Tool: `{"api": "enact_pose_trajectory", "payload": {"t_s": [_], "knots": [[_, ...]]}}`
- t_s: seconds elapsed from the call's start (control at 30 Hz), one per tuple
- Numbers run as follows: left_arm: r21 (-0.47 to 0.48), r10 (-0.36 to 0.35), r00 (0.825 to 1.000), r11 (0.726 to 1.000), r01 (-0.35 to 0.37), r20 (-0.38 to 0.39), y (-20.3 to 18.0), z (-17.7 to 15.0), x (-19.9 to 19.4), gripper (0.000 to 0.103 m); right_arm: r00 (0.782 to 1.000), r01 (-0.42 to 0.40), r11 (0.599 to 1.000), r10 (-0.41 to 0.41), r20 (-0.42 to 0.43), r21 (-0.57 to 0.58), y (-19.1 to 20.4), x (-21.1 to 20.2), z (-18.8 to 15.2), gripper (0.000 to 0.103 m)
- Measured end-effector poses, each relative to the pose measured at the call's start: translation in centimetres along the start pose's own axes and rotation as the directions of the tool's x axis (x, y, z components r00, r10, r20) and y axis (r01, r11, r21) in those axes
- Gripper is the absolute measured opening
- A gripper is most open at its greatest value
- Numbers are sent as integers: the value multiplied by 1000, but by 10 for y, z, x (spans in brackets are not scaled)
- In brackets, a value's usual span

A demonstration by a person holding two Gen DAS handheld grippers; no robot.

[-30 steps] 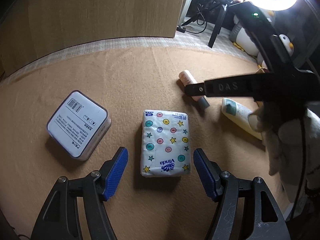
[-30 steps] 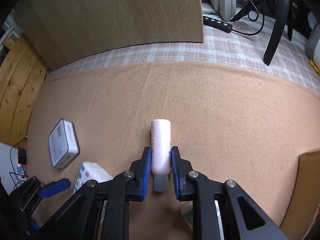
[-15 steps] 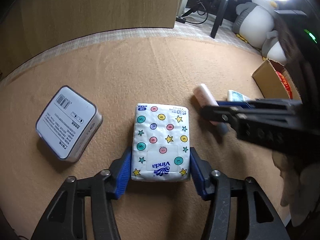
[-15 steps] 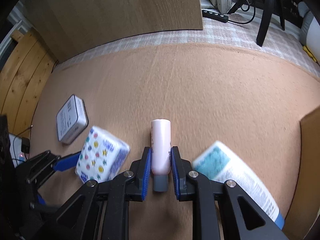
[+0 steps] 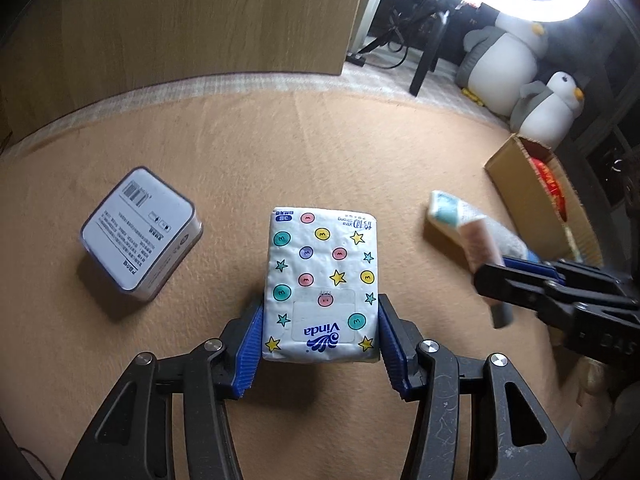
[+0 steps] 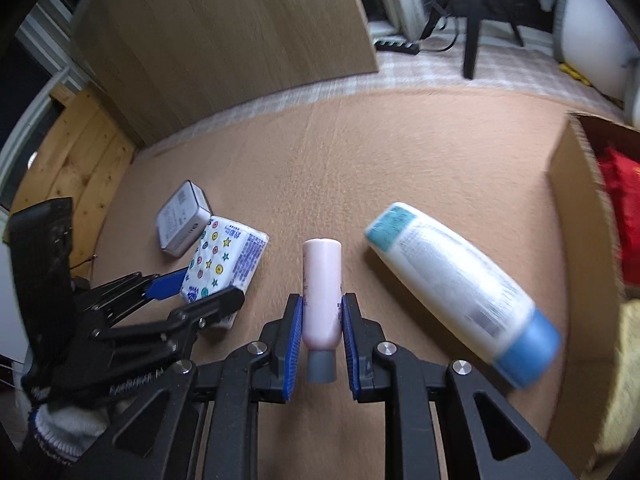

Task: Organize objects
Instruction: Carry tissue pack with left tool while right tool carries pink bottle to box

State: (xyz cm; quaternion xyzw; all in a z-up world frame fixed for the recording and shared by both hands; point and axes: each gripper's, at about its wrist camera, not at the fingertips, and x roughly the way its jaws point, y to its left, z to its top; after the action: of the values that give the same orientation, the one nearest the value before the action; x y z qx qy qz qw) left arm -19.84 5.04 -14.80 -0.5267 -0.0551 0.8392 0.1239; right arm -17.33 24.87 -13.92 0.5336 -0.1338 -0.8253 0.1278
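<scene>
A white tissue pack (image 5: 320, 284) printed with coloured dots and stars lies on the tan mat. My left gripper (image 5: 320, 320) is shut on the pack's near end, both blue pads pressed against its sides. The same pack (image 6: 224, 260) and left gripper (image 6: 200, 294) show at the left of the right wrist view. My right gripper (image 6: 321, 312) is shut on a pink tube (image 6: 322, 280), whose grey cap points back between the fingers. In the left wrist view the tube (image 5: 478, 246) and right gripper (image 5: 516, 276) hang at the right.
A white bottle with a blue cap (image 6: 452, 292) lies right of the tube, beside an open cardboard box (image 6: 580, 240) with something red inside. A white tin (image 5: 138, 232) sits left of the pack. A wooden board (image 5: 180, 20) stands behind; plush penguins (image 5: 504, 60) sit far right.
My left gripper has closed from wide open onto the tissue pack. My right gripper has carried the pink tube up and rightwards, past the white bottle, nearer the cardboard box.
</scene>
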Motion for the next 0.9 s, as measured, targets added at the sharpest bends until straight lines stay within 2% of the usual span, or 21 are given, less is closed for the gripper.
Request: {"api": "enact_pose_trajectory", "payload": {"t_s": [0.17, 0.5, 0.7, 0.9], "knots": [[13, -28, 999, 1000, 28, 33, -19, 6, -14, 55, 998, 2, 1000, -4, 64, 29, -18, -42, -7, 18], [97, -110, 990, 990, 101, 87, -101, 26, -30, 55, 975, 115, 989, -130, 182, 92, -81, -128, -21, 18], [139, -144, 985, 982, 130, 93, -155, 37, -24, 55, 958, 165, 976, -193, 210, 144, -127, -158, -25, 18], [177, -173, 982, 972, 157, 79, -208, 49, -6, 55, 946, 211, 964, -243, 213, 161, -157, -168, -28, 18]]}}
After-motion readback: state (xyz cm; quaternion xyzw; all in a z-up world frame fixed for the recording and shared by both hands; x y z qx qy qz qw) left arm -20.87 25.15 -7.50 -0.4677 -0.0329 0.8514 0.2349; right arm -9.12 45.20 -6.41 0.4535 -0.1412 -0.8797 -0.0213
